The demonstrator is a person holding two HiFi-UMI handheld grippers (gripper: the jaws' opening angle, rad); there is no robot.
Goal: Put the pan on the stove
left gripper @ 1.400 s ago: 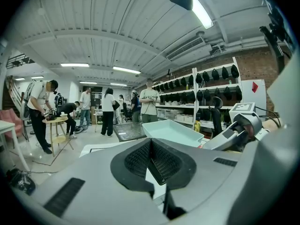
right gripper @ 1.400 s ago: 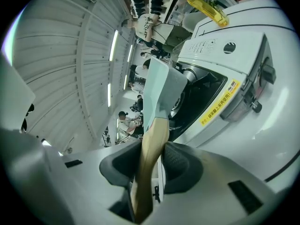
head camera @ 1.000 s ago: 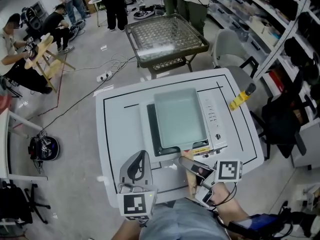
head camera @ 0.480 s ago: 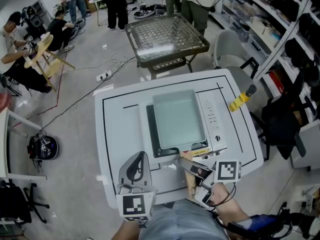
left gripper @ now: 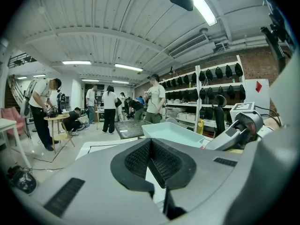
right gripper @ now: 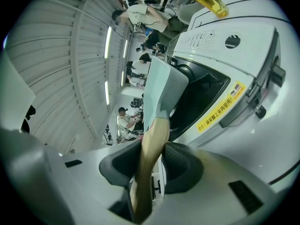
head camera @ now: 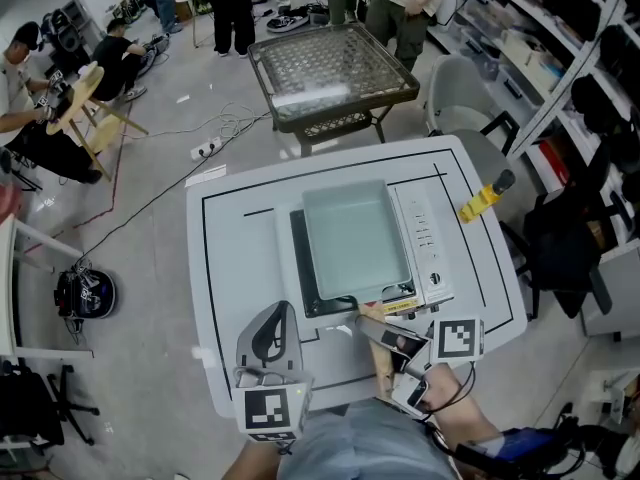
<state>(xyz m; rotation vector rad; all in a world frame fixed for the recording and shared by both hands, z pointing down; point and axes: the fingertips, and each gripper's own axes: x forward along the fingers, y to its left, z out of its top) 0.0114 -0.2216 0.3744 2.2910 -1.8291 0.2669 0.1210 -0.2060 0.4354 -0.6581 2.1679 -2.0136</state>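
A pale teal rectangular pan (head camera: 355, 238) sits on the black top of the white stove (head camera: 426, 240) in the middle of the table. Its wooden handle (head camera: 371, 319) sticks out toward me. My right gripper (head camera: 378, 332) is shut on that handle; in the right gripper view the handle (right gripper: 151, 146) runs between the pads of the gripper (right gripper: 151, 167) up to the pan (right gripper: 163, 86), which lies over the stove (right gripper: 224, 74). My left gripper (head camera: 272, 334) rests at the table's front left, shut on nothing. In the left gripper view its pads (left gripper: 151, 159) meet, with the pan (left gripper: 174, 132) beyond.
The white table (head camera: 232, 248) carries black outline markings. A yellow tool (head camera: 480, 197) lies at its right edge. A metal mesh table (head camera: 335, 68) stands beyond, shelving (head camera: 560, 58) runs along the right, and several people work at the back left.
Neither the pan nor my grippers have visibly moved. Only the people in the background have shifted.
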